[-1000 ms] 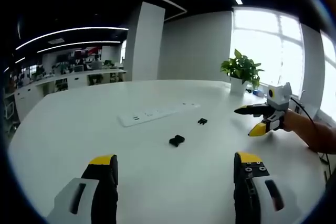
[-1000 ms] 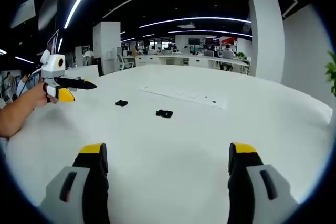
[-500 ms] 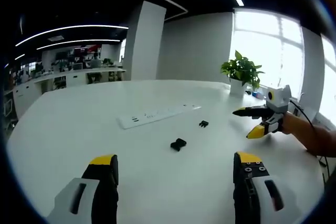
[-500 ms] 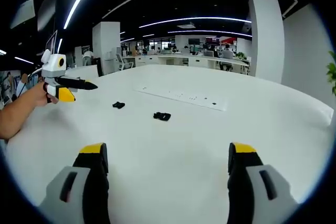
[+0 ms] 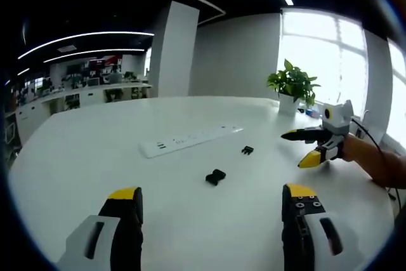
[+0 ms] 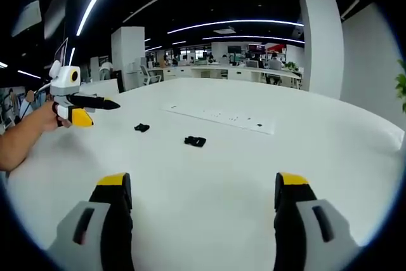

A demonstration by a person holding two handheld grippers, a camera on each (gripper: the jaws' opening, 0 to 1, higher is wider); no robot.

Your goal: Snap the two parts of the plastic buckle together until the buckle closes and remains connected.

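Note:
Two small black buckle parts lie apart on the white table (image 5: 95, 157). In the left gripper view the bigger part (image 5: 216, 176) lies just beyond my open left gripper (image 5: 211, 193). The smaller part (image 5: 247, 150) lies farther off to the right. My right gripper (image 5: 297, 148), held in a hand, hovers at the right with its jaws apart. In the right gripper view one part (image 6: 195, 141) lies ahead of my open right gripper (image 6: 202, 181) and the other part (image 6: 142, 127) lies to the left, near the left gripper (image 6: 98, 111). Nothing is between either pair of jaws.
A long white power strip (image 5: 190, 139) lies on the table behind the buckle parts, also seen as the power strip (image 6: 222, 117). A potted plant (image 5: 292, 87) stands at the table's far edge by the window. Office desks and pillars are beyond the table.
Both views have shifted slightly with the hands. The buckle parts lie where they were on the table, and both grippers remain open and empty.

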